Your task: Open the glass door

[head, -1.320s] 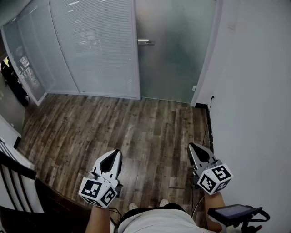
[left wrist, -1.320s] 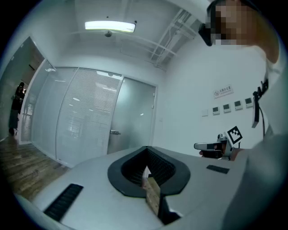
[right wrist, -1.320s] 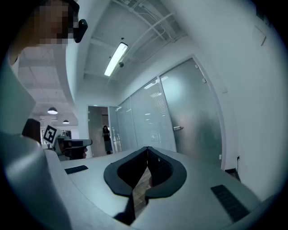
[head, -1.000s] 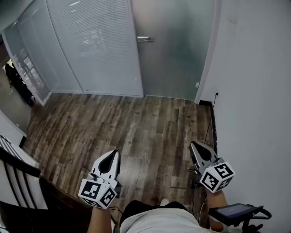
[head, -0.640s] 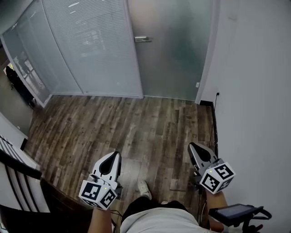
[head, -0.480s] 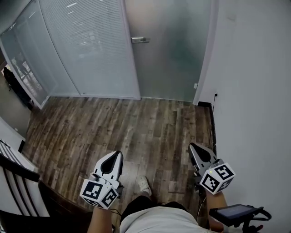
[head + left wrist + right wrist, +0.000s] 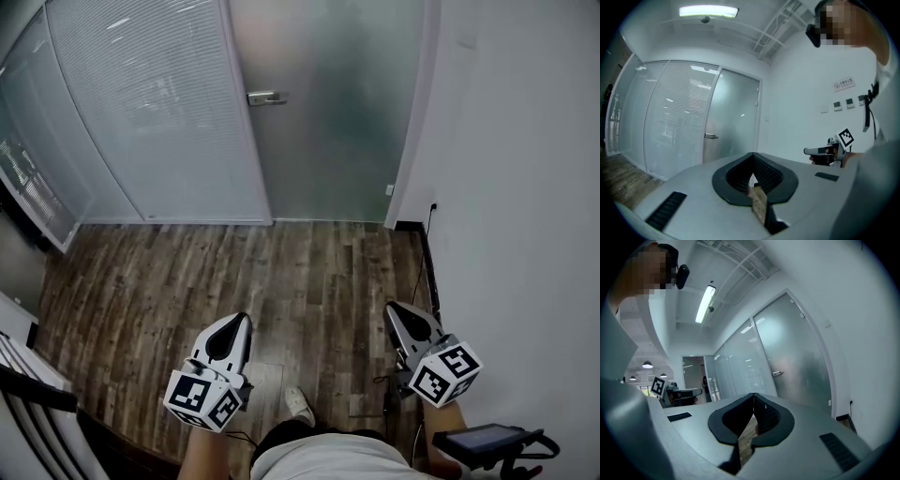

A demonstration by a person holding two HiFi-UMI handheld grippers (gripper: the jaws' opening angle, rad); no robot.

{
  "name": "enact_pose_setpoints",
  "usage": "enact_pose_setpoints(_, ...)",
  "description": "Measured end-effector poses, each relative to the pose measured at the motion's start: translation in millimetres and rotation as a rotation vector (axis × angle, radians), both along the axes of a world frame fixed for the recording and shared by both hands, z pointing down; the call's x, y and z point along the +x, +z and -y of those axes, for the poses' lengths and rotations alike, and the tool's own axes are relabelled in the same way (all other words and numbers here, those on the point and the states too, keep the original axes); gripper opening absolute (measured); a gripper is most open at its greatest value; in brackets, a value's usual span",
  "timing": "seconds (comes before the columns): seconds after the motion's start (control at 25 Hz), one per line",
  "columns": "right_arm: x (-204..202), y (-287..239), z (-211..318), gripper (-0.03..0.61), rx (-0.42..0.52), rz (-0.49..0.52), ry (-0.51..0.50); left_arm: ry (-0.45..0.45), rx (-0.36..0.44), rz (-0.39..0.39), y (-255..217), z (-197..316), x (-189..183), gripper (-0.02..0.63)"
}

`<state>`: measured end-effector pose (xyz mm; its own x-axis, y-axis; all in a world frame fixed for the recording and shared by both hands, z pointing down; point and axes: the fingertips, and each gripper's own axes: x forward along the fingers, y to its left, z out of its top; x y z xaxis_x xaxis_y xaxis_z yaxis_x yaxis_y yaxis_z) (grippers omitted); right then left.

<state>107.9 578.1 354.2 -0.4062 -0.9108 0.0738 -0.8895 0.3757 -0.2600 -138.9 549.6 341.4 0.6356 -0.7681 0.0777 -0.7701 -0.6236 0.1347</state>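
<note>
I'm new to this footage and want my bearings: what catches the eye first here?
The frosted glass door stands closed straight ahead, its metal handle at its left edge, beside a curved glass wall with blinds. Nearer, the left gripper and right gripper hang shut and empty over the wooden floor.

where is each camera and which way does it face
Head view: on the person's head, steeply down at the dark wood plank floor and frosted glass door; left gripper and right gripper show.
Left gripper view: on the left gripper, facing the door along its shut fingers; right gripper shows.
Right gripper view: on the right gripper, same facing; left gripper shows.
All share the door's metal lever handle.
</note>
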Motion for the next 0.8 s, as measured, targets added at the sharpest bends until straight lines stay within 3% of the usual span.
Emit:
enact_pose_setpoints(0.44,-57,3,141,0.003,-0.012,-0.007,0.034,-0.072,-0.002,-0.002,3,140,-88,-0.006)
enact_pose_setpoints(0.8,-82,6,191,0.003,-0.015,-0.02,-0.04,-0.068,0.007,-0.033,4,196,-101,-0.006)
